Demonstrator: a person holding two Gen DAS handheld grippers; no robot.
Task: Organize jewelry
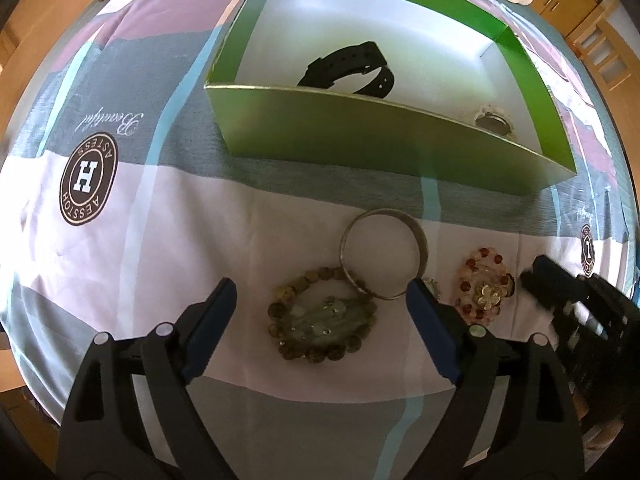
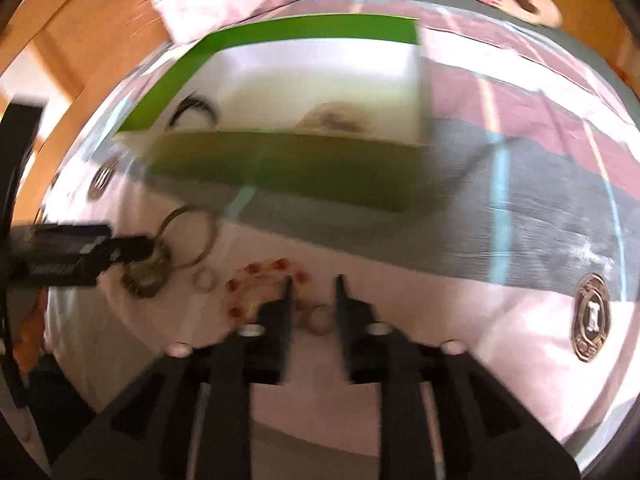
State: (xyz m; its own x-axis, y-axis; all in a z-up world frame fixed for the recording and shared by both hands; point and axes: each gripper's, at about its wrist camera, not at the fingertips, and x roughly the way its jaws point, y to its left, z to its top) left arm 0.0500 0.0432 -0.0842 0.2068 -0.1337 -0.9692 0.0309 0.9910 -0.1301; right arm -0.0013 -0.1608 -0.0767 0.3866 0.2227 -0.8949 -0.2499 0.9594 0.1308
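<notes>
A green-beaded bracelet (image 1: pixel 322 322) lies low in the middle of the left wrist view, on the bedsheet (image 1: pixel 120 280), framed by the wide-open, empty left gripper (image 1: pixel 320 300). A silver bangle (image 1: pixel 383 254) touches its upper edge; a red-beaded bracelet (image 1: pixel 482 286) sits to the right. Above them stands the green box (image 1: pixel 360 136), holding a black watch (image 1: pixel 348 66). In the blurred right wrist view, the right gripper (image 2: pixel 313 286) stands narrowly apart over a small ring (image 2: pixel 320 318), not pressing it.
</notes>
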